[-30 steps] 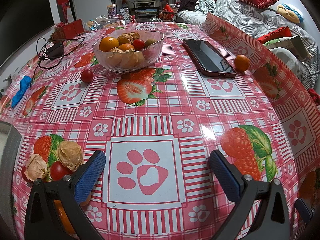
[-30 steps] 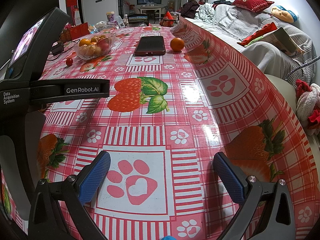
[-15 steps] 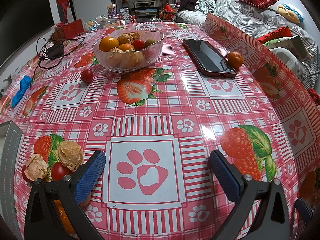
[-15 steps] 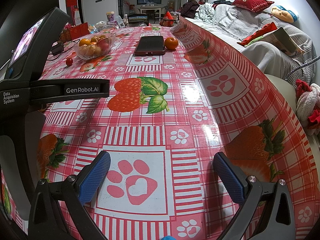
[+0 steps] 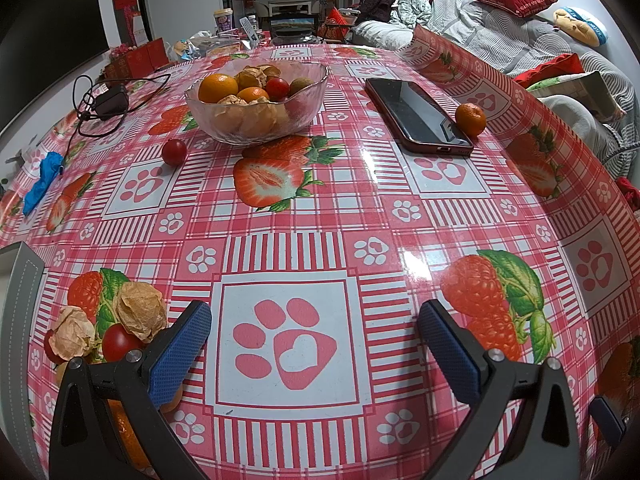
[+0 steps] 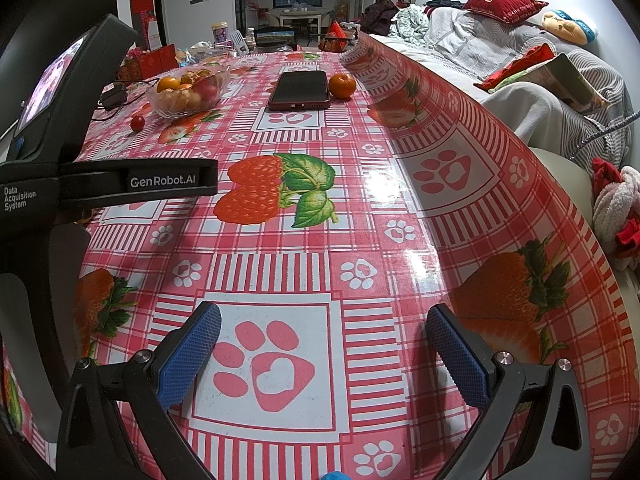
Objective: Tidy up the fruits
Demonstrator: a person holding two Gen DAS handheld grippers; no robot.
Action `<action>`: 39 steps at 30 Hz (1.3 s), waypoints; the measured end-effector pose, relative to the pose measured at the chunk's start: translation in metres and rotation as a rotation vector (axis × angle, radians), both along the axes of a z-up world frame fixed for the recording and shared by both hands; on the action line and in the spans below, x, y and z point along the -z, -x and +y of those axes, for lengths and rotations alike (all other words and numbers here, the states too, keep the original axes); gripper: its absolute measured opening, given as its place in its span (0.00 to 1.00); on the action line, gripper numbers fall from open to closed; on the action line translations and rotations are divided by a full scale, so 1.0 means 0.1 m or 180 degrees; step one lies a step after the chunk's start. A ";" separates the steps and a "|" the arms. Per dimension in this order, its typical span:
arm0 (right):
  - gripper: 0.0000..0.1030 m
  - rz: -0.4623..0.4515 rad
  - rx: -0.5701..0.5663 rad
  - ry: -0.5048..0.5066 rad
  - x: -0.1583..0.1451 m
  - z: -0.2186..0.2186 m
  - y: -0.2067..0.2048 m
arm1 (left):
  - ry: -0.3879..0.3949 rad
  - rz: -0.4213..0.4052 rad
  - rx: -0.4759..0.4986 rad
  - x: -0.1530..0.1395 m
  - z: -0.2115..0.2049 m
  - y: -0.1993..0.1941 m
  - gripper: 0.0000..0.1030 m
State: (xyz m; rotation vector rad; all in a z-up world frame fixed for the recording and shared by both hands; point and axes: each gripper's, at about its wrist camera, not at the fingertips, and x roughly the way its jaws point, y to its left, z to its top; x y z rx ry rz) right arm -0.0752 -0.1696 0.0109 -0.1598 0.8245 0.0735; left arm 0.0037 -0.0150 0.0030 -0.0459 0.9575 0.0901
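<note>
A glass bowl (image 5: pixel 298 114) (image 6: pixel 218 90) holding tangerines, husked physalis and cherry tomatoes stands at the far centre-left of the table. A loose tangerine (image 5: pixel 471 114) (image 6: pixel 343 85) lies against the right side of a phone (image 5: pixel 416 114) (image 6: pixel 300 89). One cherry tomato (image 5: pixel 174 152) (image 6: pixel 137 123) sits alone left of the bowl. Beside my left gripper's left finger lie two physalis (image 5: pixel 140 308), a cherry tomato (image 5: pixel 118 342) and an orange fruit (image 5: pixel 124 432) partly hidden under the finger. My left gripper (image 5: pixel 316 332) is open over a paw print. My right gripper (image 6: pixel 324 328) is open and holds nothing.
A charger with its cable (image 5: pixel 108 100) and a blue object (image 5: pixel 42 184) lie at the left of the table. The tablecloth (image 6: pixel 460 152) folds down along the right edge. A sofa with cushions (image 5: pixel 520 40) stands beyond. The left gripper's body (image 6: pixel 80 184) fills the left of the right wrist view.
The loose tangerine rolled left toward the phone and now rests against it. Neither gripper has moved.
</note>
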 end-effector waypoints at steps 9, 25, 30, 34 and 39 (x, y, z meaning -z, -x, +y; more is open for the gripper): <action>1.00 0.0000 0.0002 -0.0002 0.00 0.00 0.00 | 0.0000 0.0000 0.0000 0.00 0.00 0.00 1.00; 1.00 0.0002 0.0003 -0.0005 0.00 -0.01 -0.03 | 0.0000 0.0000 0.0000 0.00 0.00 0.00 1.00; 1.00 -0.0002 -0.0001 -0.0017 0.00 -0.01 -0.02 | 0.0001 0.0000 0.0000 0.00 0.00 0.01 1.00; 1.00 -0.0003 -0.0002 -0.0021 0.00 -0.01 -0.01 | 0.0000 0.0000 0.0000 0.00 0.00 0.00 1.00; 1.00 -0.0003 -0.0002 -0.0022 0.00 -0.01 -0.01 | 0.0001 0.0000 0.0000 -0.01 0.01 0.01 1.00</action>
